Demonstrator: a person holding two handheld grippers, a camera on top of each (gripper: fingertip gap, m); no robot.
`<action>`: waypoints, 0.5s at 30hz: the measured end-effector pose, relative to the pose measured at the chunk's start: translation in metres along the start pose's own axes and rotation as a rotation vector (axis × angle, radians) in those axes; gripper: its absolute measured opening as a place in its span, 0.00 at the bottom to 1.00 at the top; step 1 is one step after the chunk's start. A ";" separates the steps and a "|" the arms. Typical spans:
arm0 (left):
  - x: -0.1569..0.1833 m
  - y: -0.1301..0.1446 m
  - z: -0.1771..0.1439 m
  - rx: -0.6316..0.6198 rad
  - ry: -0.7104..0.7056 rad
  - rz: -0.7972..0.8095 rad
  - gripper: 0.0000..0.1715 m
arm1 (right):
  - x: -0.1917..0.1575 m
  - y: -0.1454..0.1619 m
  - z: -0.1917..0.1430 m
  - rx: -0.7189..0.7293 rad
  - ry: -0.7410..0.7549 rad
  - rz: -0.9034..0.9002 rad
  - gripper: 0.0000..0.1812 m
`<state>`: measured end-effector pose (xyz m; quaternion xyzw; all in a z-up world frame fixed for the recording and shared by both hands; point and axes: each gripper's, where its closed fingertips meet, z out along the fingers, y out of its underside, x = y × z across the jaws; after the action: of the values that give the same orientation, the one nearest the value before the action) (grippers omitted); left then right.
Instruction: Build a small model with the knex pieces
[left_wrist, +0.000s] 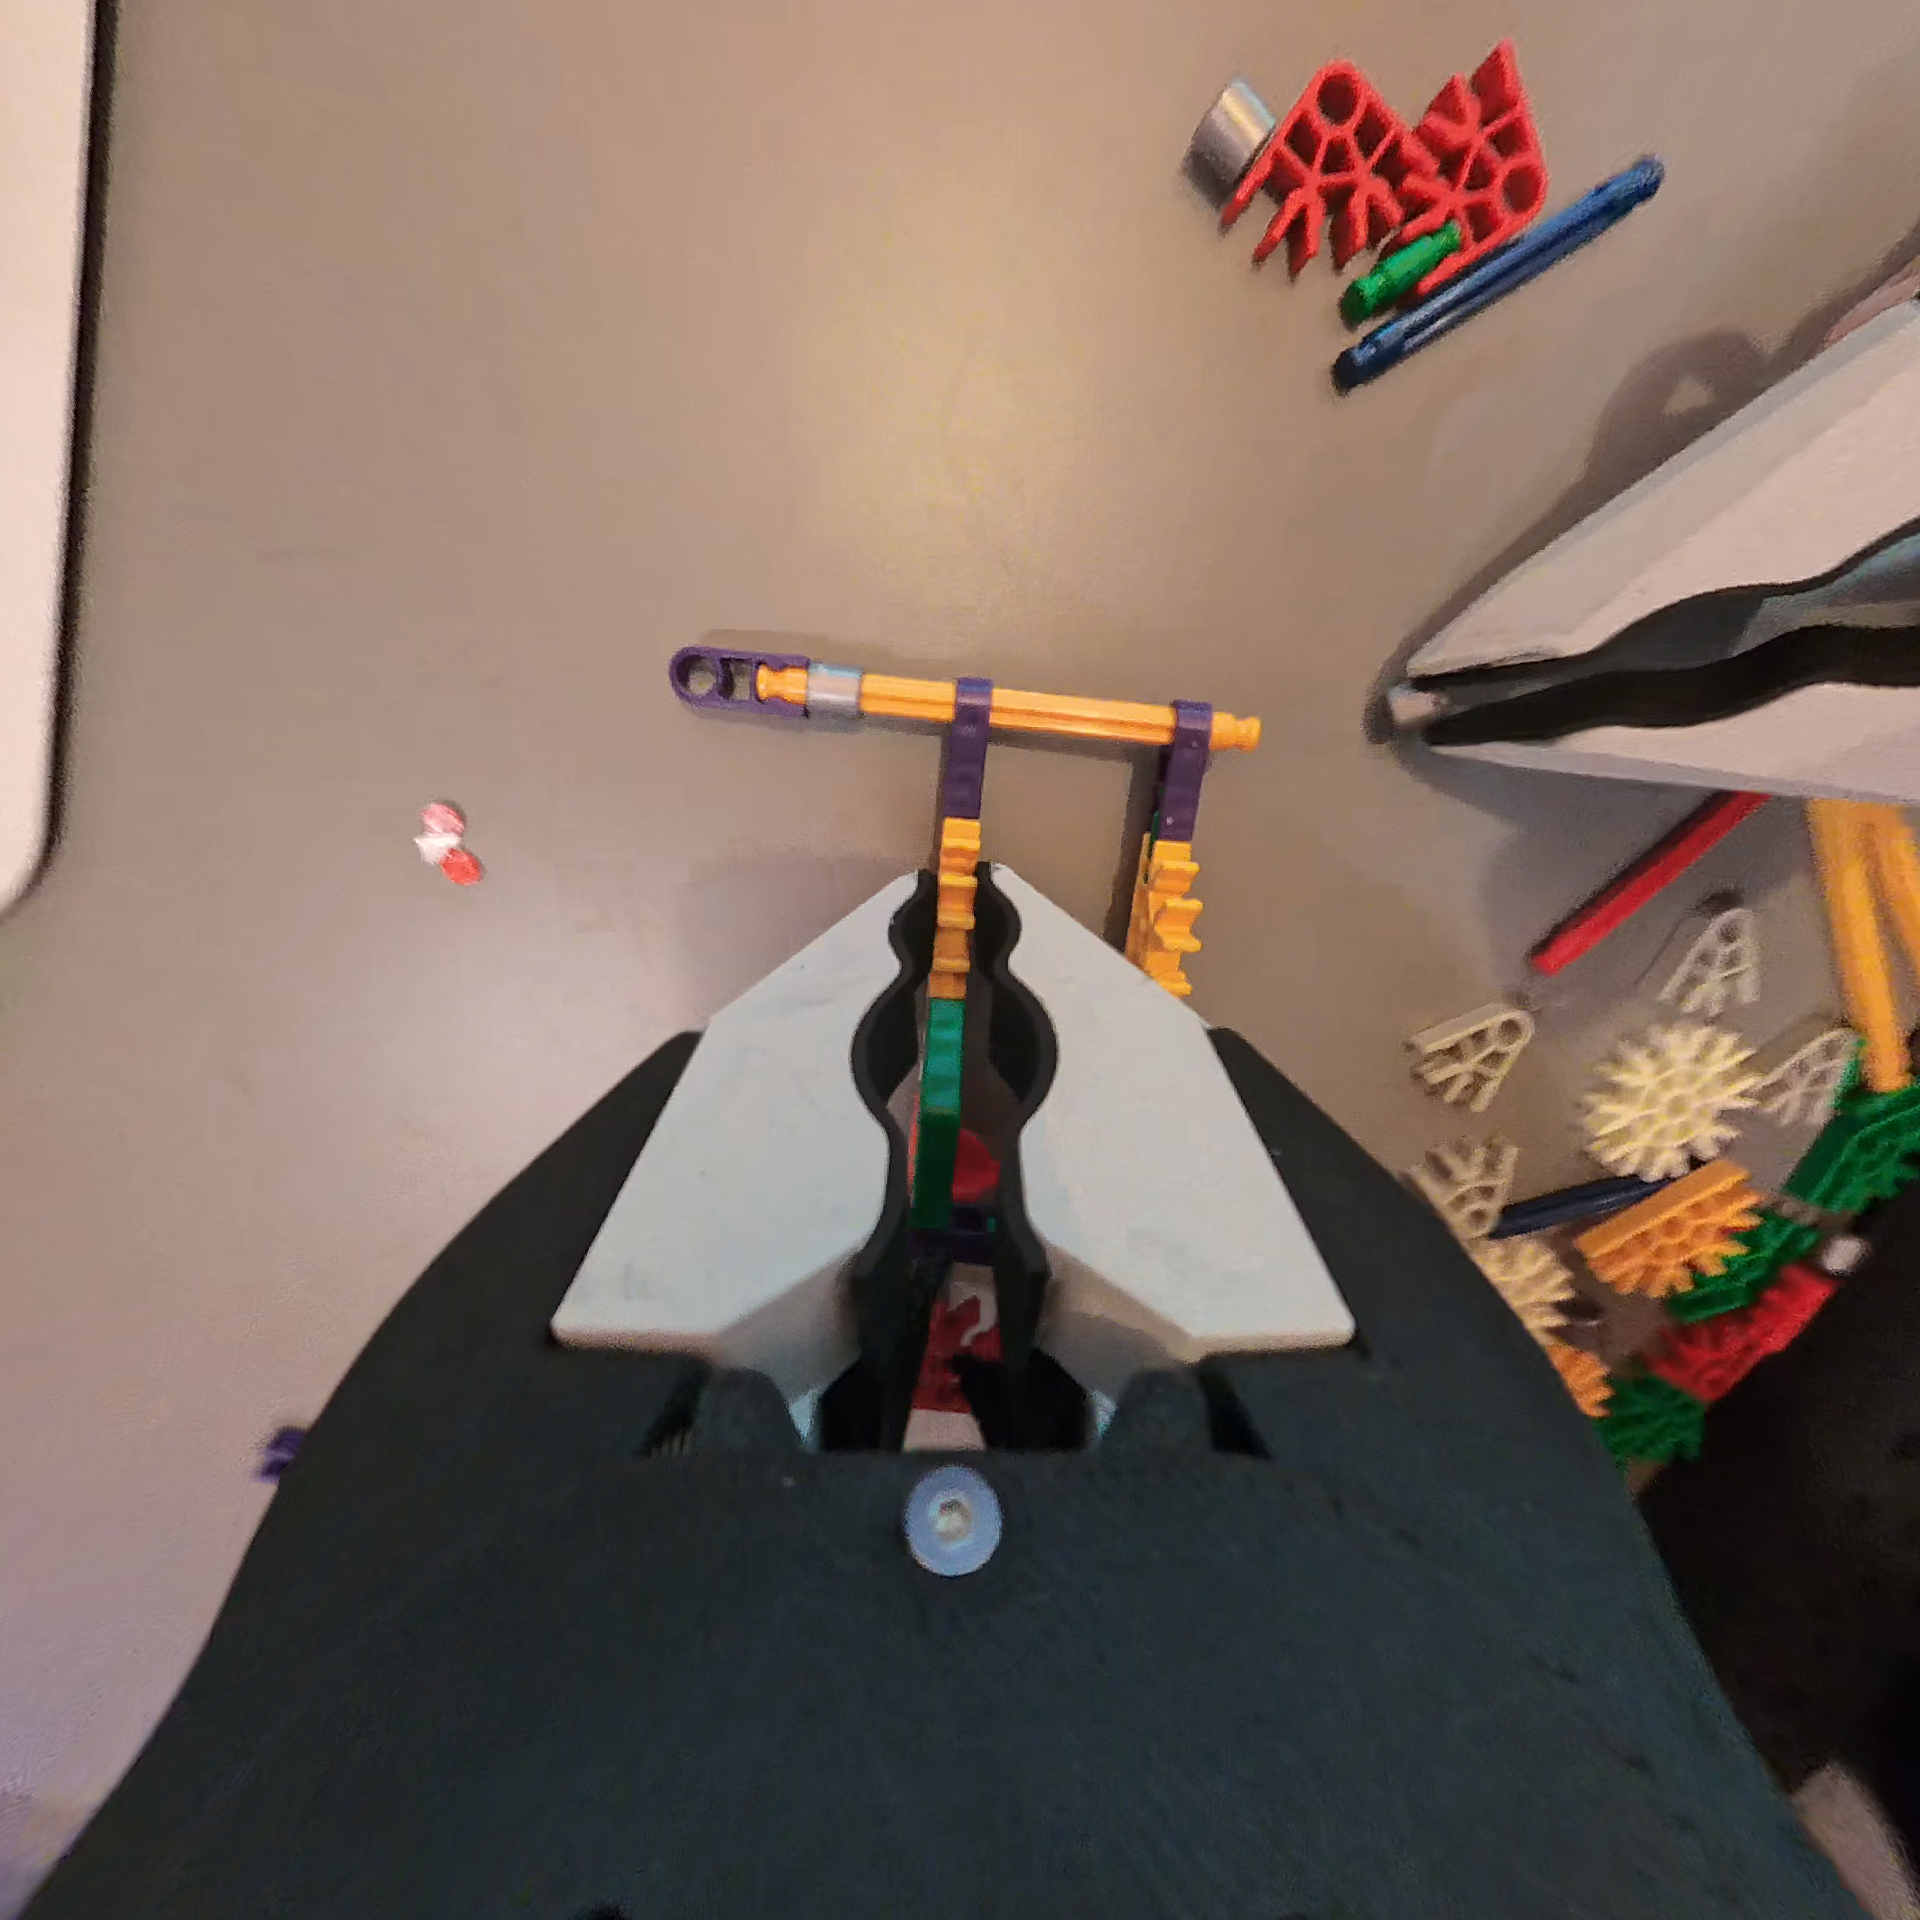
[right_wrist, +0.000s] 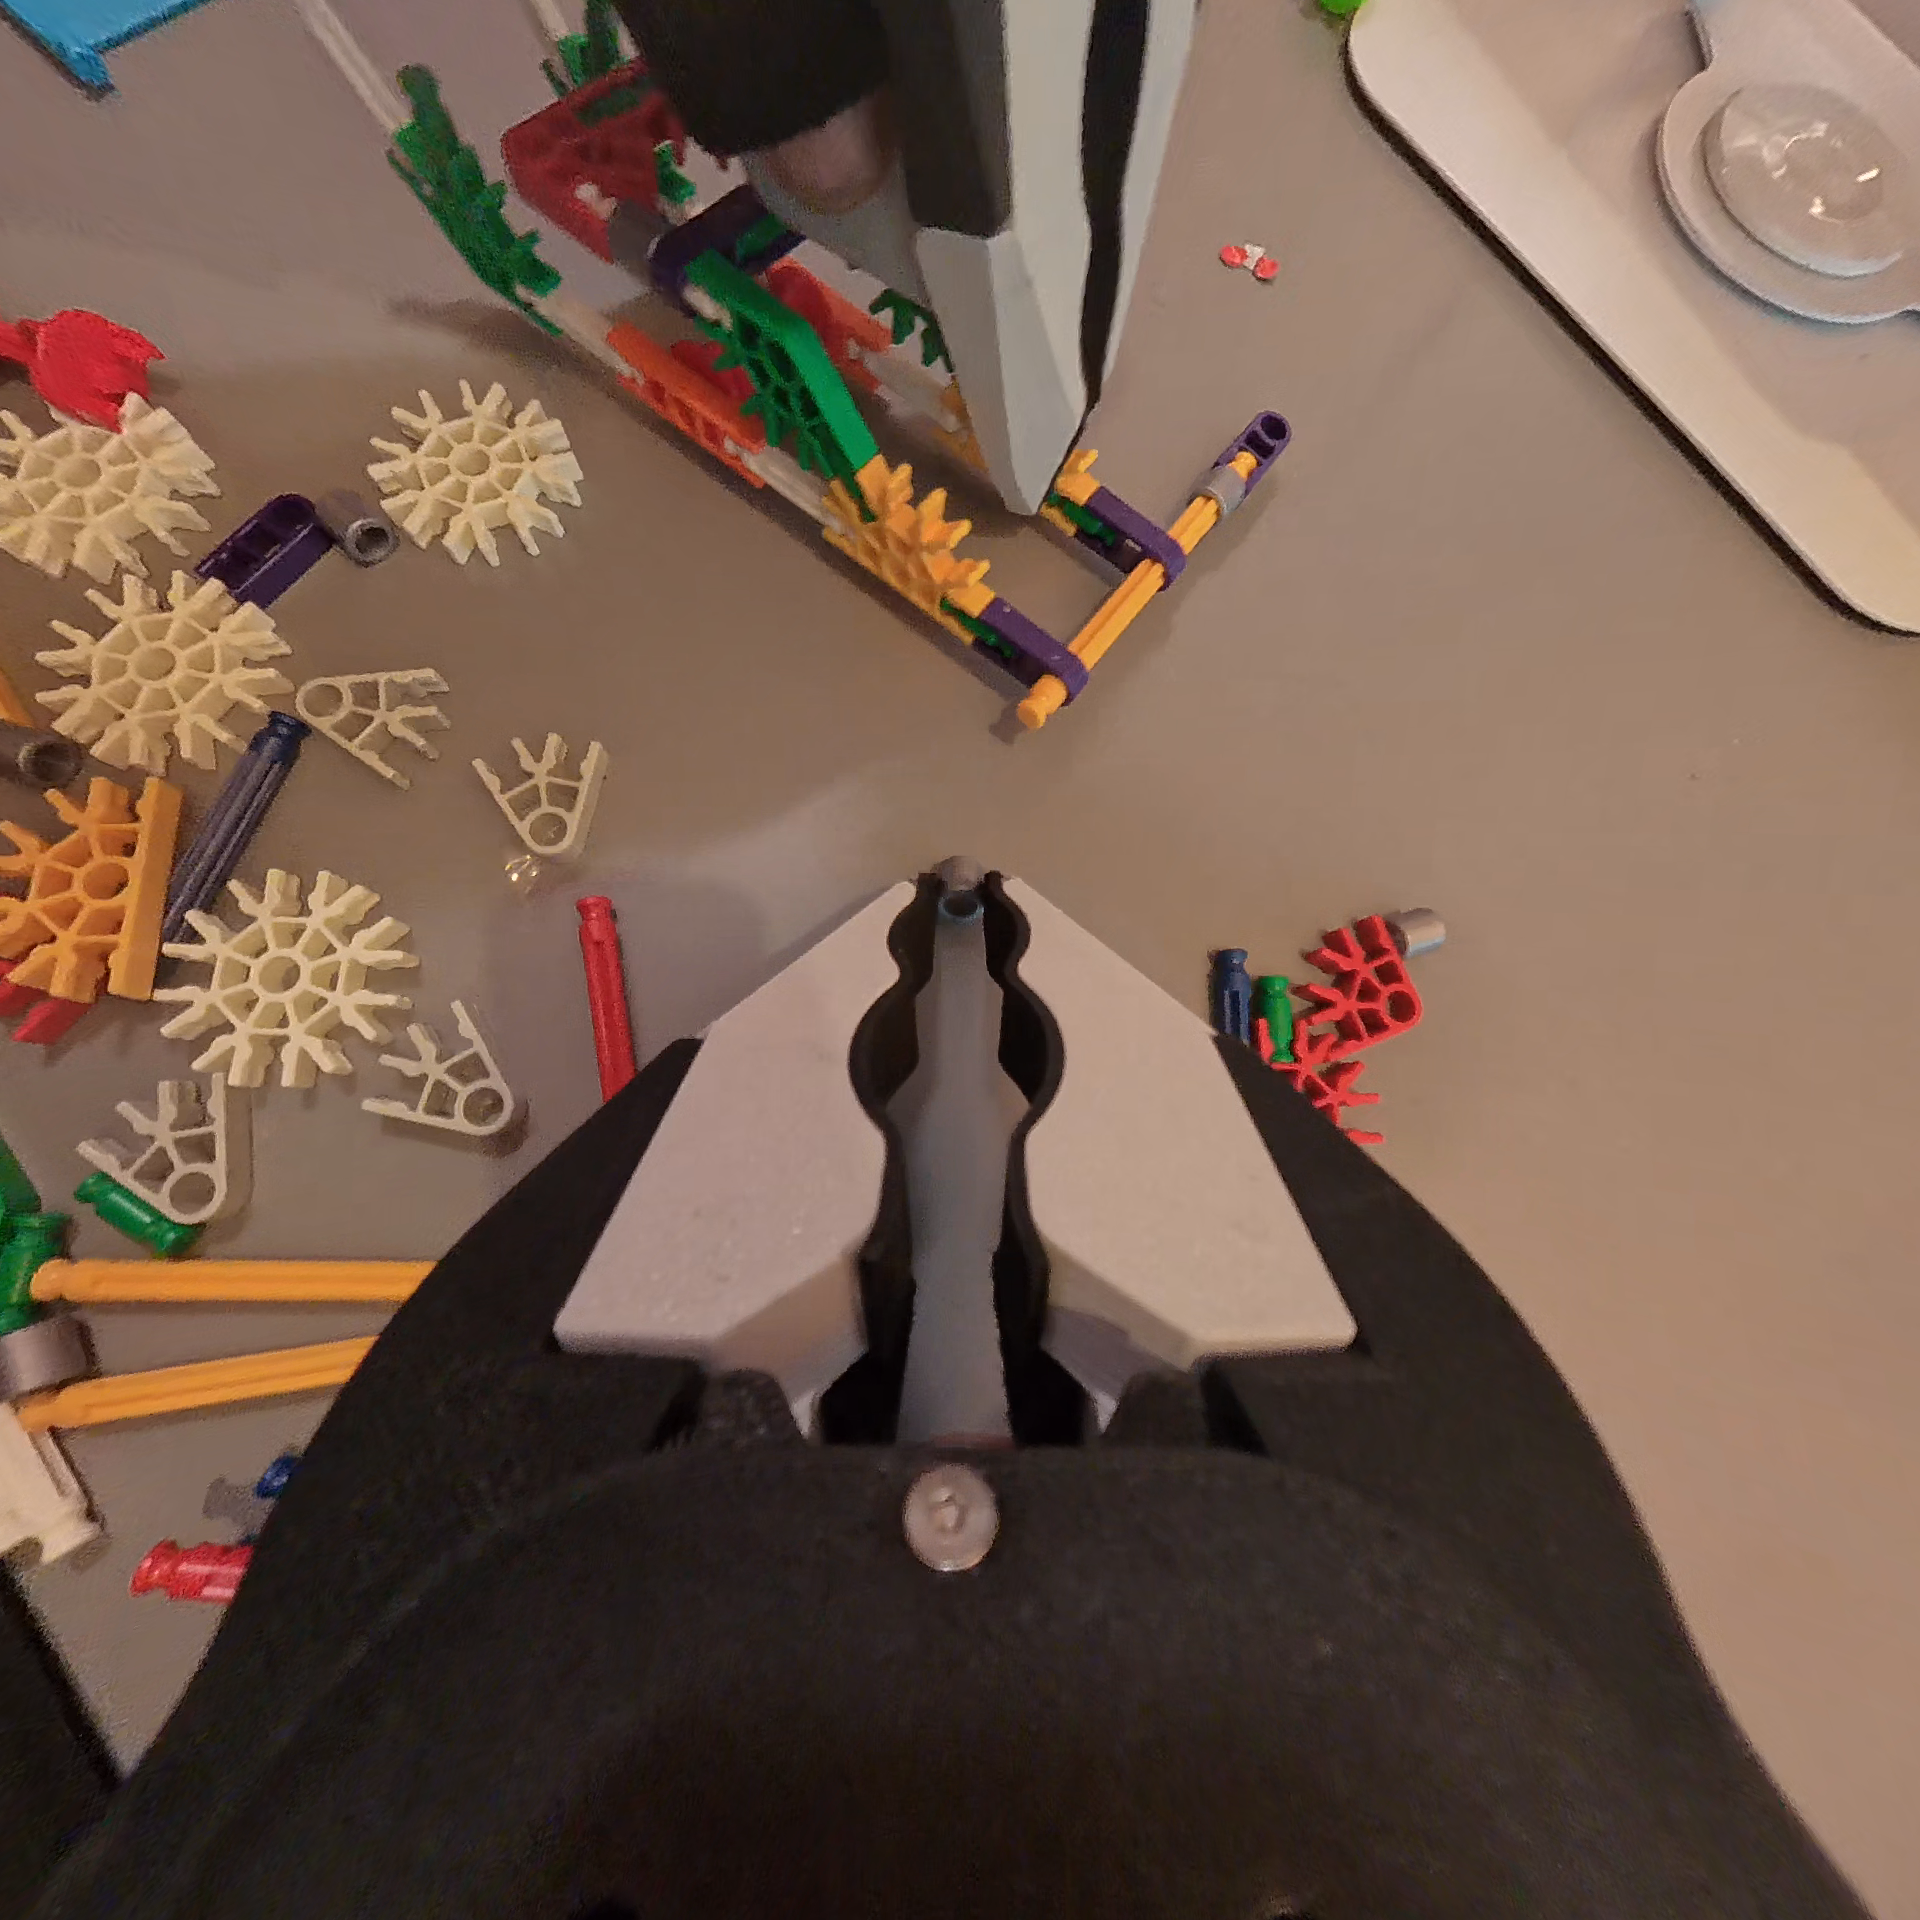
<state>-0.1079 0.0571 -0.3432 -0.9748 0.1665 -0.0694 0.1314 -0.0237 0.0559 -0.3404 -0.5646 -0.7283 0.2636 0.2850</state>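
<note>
my left gripper (left_wrist: 954, 883) pinches the multicoloured plastic rod-and-connector frame (left_wrist: 966, 727) to steady it on the grey tabletop (left_wrist: 520, 416), while my right gripper (right_wrist: 958, 883) clamps a small grey spacer sleeve (right_wrist: 958, 871) just short of it.

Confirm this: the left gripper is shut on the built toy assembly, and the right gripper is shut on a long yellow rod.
One thing is wrong: the right gripper is not on a long yellow rod. The right wrist view shows it shut on a small grey spacer at its fingertips; the yellow rods lie loose on the table. The left gripper is indeed shut on the built toy assembly.
</note>
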 end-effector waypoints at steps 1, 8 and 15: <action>0.004 0.000 0.000 0.014 0.004 -0.028 0.03 | 0.001 0.001 0.000 -0.005 -0.003 0.002 0.03; -0.005 -0.011 -0.004 -0.001 -0.020 0.129 0.46 | 0.003 0.006 -0.002 -0.025 -0.023 0.007 0.03; -0.006 -0.026 0.013 -0.011 0.033 0.304 0.39 | 0.001 0.008 -0.004 -0.014 -0.030 0.035 0.03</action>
<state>-0.1032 0.0860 -0.3492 -0.9378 0.3147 -0.0637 0.1322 -0.0160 0.0591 -0.3431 -0.5755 -0.7242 0.2717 0.2655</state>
